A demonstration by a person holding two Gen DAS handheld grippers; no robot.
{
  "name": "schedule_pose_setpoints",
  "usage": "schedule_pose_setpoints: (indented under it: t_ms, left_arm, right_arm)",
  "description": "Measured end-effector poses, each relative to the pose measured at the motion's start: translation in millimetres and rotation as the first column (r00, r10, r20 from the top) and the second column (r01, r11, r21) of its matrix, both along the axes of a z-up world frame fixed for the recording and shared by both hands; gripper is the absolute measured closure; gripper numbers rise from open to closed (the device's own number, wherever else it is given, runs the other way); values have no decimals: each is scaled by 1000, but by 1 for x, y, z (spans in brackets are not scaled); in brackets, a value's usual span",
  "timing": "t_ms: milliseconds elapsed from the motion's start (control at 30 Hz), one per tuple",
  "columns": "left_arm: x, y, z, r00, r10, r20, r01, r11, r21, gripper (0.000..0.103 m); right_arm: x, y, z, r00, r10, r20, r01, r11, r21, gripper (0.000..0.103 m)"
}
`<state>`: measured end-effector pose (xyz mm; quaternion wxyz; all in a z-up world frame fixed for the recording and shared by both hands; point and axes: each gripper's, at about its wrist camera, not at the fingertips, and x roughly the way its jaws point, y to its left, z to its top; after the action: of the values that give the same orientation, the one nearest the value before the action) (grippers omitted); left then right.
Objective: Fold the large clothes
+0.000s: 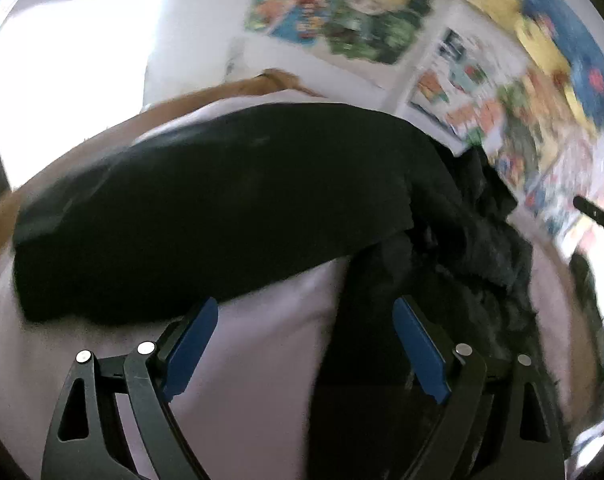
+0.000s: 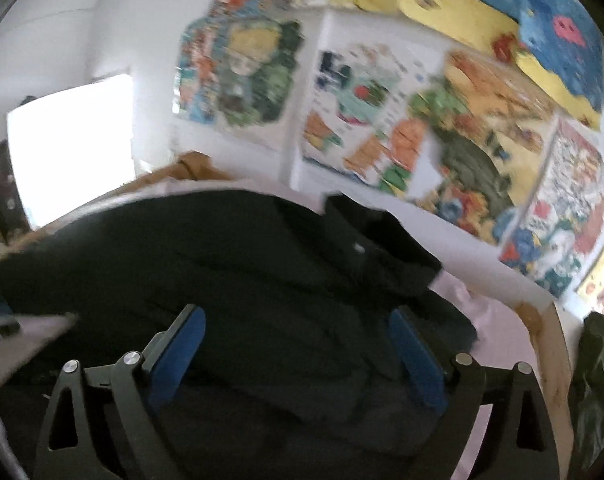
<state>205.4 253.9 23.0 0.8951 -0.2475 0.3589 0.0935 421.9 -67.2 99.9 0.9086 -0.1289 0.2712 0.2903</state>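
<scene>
My left tongs [image 1: 303,354]: wide apart, holding nothing.
My right tongs [image 2: 296,356]: wide apart too, holding nothing.
Black garment [image 1: 206,208]: lying across the pale sheet [image 1: 254,360], bunched near its right edge.

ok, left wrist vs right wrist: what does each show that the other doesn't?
Left wrist only: the right gripper entering at the far right edge, too cropped to read, and pale sheet between the open left gripper fingers.

Right wrist only: the right gripper open directly over the black garment, plus a dark green bundle beyond the bed edge.

Both: black garment on the pale sheet, posters behind.
</scene>
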Motion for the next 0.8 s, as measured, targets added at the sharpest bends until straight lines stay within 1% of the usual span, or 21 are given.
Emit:
schedule_pose_setpoints:
  t_ms: [100, 200, 267, 333, 400, 467, 533, 600, 700, 733, 767, 800]
  left_arm:
    - [-14, 15, -2, 998, 62, 23, -60, 996, -66, 16]
    - [-16, 30, -4, 989, 141, 41, -135, 984, -116, 16]
    - [-14, 40, -10, 981, 188, 35, -181, 971, -157, 15]
    - [-7, 50, -19, 972, 233, 21, -224, 954, -199, 7]
    - [-7, 61, -24, 965, 262, 25, -250, 943, -218, 3]
    - [-1, 66, -25, 962, 271, 23, -261, 944, -203, 2]
    - [4, 69, -25, 961, 277, 26, -269, 948, -168, 2]
    - [10, 67, -27, 956, 292, 8, -288, 948, -133, 2]
    - [16, 60, -31, 950, 313, -9, -313, 947, -67, 2]
    - [18, 57, -32, 949, 316, -10, -317, 947, -46, 2]
    - [21, 54, -33, 947, 320, -10, -320, 947, -33, 2]
    - [21, 52, -33, 945, 326, -7, -326, 945, -22, 2]
  right_arm:
    - [-12, 26, 3, 1000, 28, -12, -28, 1000, 2, 8]
    - [-15, 51, -8, 997, 57, -47, -57, 998, 20, 8]
    - [-12, 66, -23, 997, 57, -60, -56, 998, 28, 8]
    - [-5, 78, -40, 998, 36, -55, -35, 999, 22, 8]
    - [5, 88, -62, 999, -11, -36, 11, 1000, 1, 8]
    - [17, 96, -83, 999, -41, -32, 41, 999, -11, 8]
    - [30, 104, -107, 997, -71, -35, 69, 997, -39, 8]
    - [42, 113, -135, 995, -88, -42, 85, 994, -70, 8]
    - [55, 122, -173, 991, -100, -88, 90, 990, -110, 8]
    - [57, 123, -182, 990, -100, -97, 88, 989, -121, 8]
    - [60, 124, -190, 990, -98, -99, 85, 988, -130, 7]
    - [61, 125, -195, 991, -97, -97, 83, 987, -137, 2]
